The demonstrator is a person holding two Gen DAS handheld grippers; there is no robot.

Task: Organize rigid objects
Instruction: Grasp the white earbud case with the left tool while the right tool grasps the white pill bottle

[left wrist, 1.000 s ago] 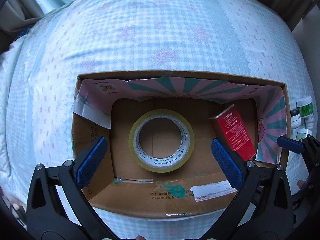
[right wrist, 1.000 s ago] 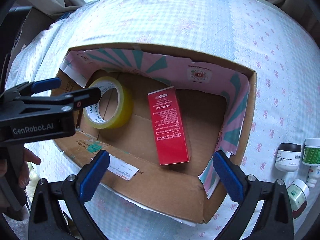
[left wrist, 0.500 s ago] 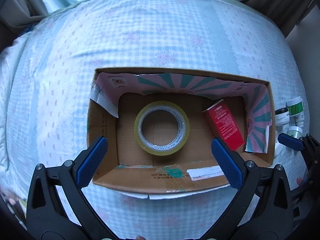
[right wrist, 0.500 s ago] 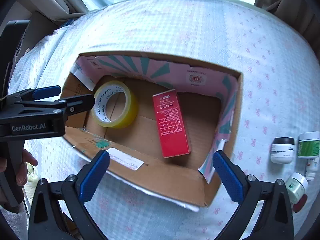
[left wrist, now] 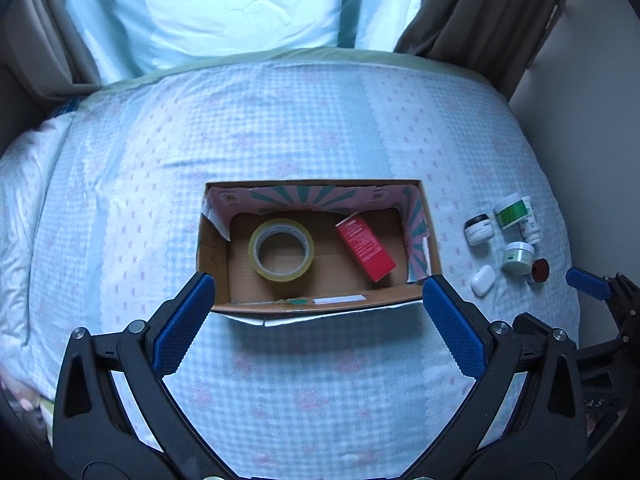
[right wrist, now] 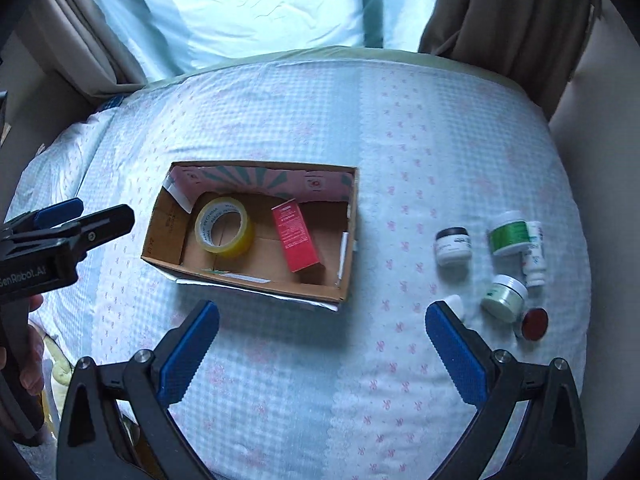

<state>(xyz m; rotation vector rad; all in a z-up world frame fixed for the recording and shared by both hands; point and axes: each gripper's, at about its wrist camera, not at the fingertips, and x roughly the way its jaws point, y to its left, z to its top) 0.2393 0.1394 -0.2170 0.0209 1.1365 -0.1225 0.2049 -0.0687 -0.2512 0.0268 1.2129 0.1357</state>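
Observation:
An open cardboard box (left wrist: 320, 307) (right wrist: 256, 286) lies on the bed. Inside it are a yellow tape roll (left wrist: 281, 249) (right wrist: 224, 227) and a red carton (left wrist: 365, 249) (right wrist: 295, 235). To the box's right on the bedspread stand a black-lidded jar (left wrist: 478, 229) (right wrist: 453, 246), a green-labelled jar (left wrist: 511, 211) (right wrist: 508, 233), a white bottle (right wrist: 533, 253), a pale green jar (left wrist: 518, 256) (right wrist: 504, 298), a white earbud case (left wrist: 483, 280) and a red-capped item (right wrist: 534, 323). My left gripper (left wrist: 316, 322) is open and empty, above the box's near edge. My right gripper (right wrist: 322, 344) is open and empty, nearer than the box.
The bed has a light blue checked spread (left wrist: 304, 128) with pink bows. Curtains (right wrist: 492, 12) and a bright window (left wrist: 224, 4) stand behind it. The bed's right edge meets a pale wall (left wrist: 576, 92).
Both grippers have pulled back and up from the box, which now looks much smaller. The small jars to the right have come fully into view. Both stay open.

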